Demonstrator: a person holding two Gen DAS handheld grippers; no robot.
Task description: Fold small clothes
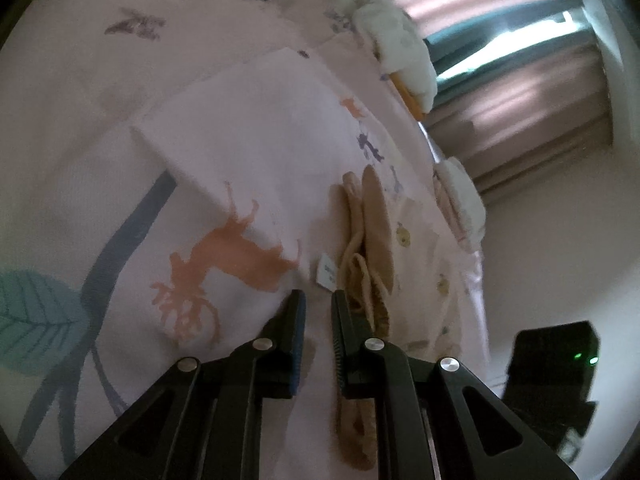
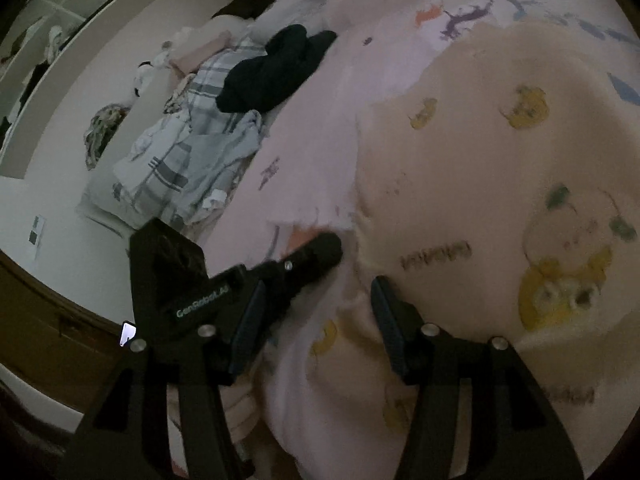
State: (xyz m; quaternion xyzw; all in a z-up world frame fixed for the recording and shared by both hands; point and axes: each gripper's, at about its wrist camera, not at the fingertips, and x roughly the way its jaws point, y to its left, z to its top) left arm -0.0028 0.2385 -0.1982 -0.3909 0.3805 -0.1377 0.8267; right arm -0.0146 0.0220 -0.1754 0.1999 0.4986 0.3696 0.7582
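A small cream garment with yellow bear prints [image 2: 500, 184] lies on the pink printed bedsheet [image 2: 312, 128]. In the left wrist view its bunched tan edge [image 1: 372, 232] lies just right of my left gripper [image 1: 319, 300], whose fingers stand a narrow gap apart with only sheet between them. A white label [image 1: 326, 272] shows beside the fold. My right gripper [image 2: 316, 308] is open above the garment's lower left edge. The left gripper's black finger [image 2: 316, 252] shows in the right wrist view, touching the garment's edge.
A folded pink cloth with deer prints [image 1: 256, 152] lies on the sheet. White fluffy items [image 1: 400, 48] sit along the bed edge. A black garment [image 2: 276, 68] and a plaid grey cloth [image 2: 188, 152] lie at the bed's far side.
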